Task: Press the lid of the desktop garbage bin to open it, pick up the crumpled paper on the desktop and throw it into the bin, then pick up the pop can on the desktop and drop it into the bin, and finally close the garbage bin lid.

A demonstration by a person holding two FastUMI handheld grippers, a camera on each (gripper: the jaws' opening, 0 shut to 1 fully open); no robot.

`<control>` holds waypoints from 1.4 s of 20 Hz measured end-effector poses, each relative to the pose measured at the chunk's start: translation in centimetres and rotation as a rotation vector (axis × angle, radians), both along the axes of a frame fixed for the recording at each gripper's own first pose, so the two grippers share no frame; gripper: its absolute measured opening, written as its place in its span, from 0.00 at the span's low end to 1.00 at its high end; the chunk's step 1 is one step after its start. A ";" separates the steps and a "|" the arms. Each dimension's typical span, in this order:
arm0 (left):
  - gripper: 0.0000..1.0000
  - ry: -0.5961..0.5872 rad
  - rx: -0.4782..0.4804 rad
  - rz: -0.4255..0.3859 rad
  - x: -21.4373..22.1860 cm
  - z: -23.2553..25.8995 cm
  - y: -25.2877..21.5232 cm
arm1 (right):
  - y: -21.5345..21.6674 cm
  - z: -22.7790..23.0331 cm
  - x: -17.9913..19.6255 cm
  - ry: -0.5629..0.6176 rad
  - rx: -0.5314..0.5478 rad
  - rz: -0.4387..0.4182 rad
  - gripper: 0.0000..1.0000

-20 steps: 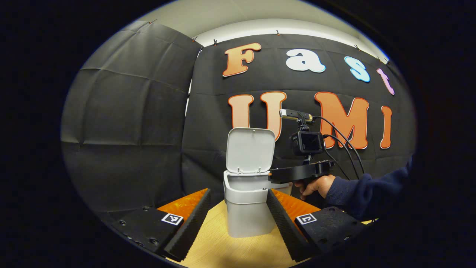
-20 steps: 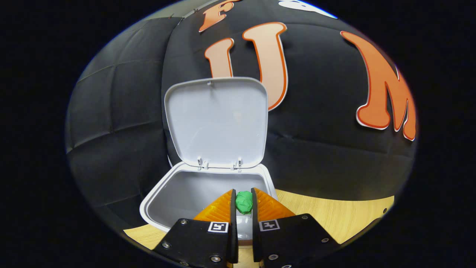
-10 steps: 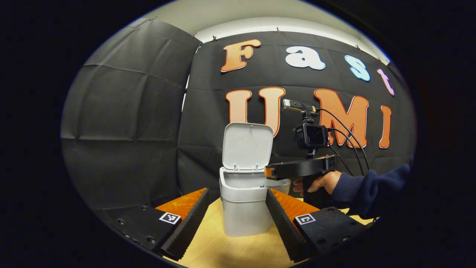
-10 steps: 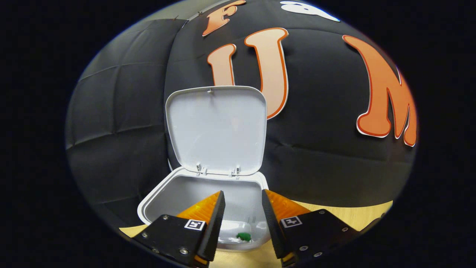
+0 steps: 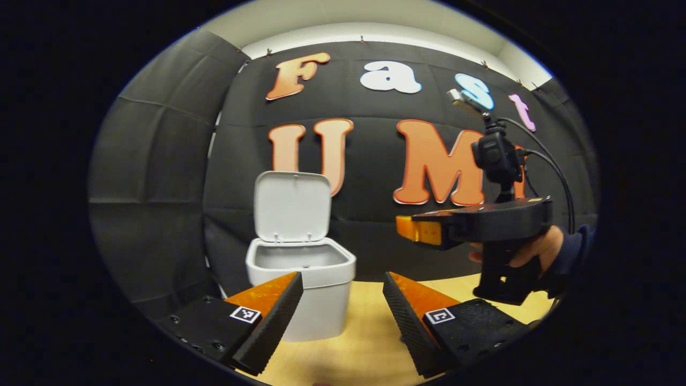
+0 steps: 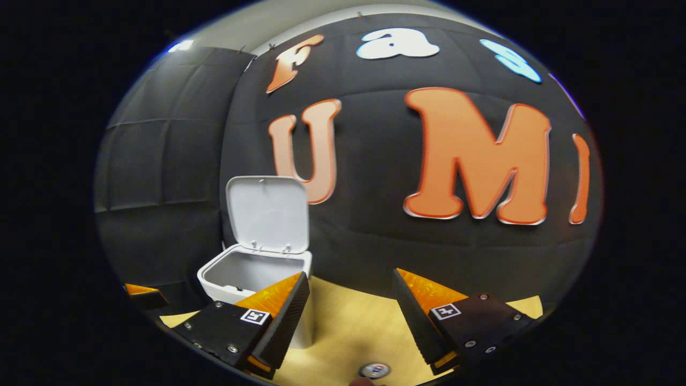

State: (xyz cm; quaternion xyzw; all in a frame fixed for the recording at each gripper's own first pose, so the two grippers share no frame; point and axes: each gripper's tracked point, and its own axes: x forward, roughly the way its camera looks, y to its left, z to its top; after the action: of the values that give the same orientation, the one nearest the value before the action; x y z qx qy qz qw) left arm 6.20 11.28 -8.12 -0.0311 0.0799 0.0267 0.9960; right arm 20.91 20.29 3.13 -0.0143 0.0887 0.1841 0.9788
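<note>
The bin (image 5: 303, 289) is a small pale grey plastic tub with rounded corners and a thick rim, standing on the counter (image 5: 364, 332) close before the black cloth wall (image 5: 161, 177). Its lid (image 5: 291, 206) is up, hinged at the back edge and standing nearly upright, with its plain inner face showing and two small hinge tabs at its foot. In the right gripper view the same bin (image 6: 252, 279) sits to the left, lid (image 6: 268, 213) raised, and what can be seen of the inside is bare grey wall; the bottom is hidden. No brand or writing can be read on bin or lid. The left gripper (image 5: 343, 300) has its jaws wide apart with nothing between them, the bin partly behind its left finger; each finger carries a small square black-and-white marker. The right gripper (image 6: 351, 300) likewise has its jaws spread and empty, with the same kind of markers, and it is off to the right of the bin and apart from it. In the left gripper view the right gripper (image 5: 429, 230) shows from the side, held in a hand (image 5: 536, 249) in a dark sleeve, with a camera (image 5: 496, 153) and cables above. At the bottom of the right gripper view a small round thing (image 6: 374, 370) lies on the counter, possibly the can top, too cropped to be sure.
</note>
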 end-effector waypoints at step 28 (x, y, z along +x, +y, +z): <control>0.98 0.382 0.076 -0.386 11.0 -31.9 -18.8 | -25.9 -7.8 -5.7 0.192 -0.099 -0.465 0.94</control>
State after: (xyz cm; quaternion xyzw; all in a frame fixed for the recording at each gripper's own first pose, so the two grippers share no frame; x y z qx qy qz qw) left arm 17.22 -7.48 -40.06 0.0274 0.2699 -0.1553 0.9499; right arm 15.17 -5.63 -4.66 -0.0237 0.1909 -0.0497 0.9801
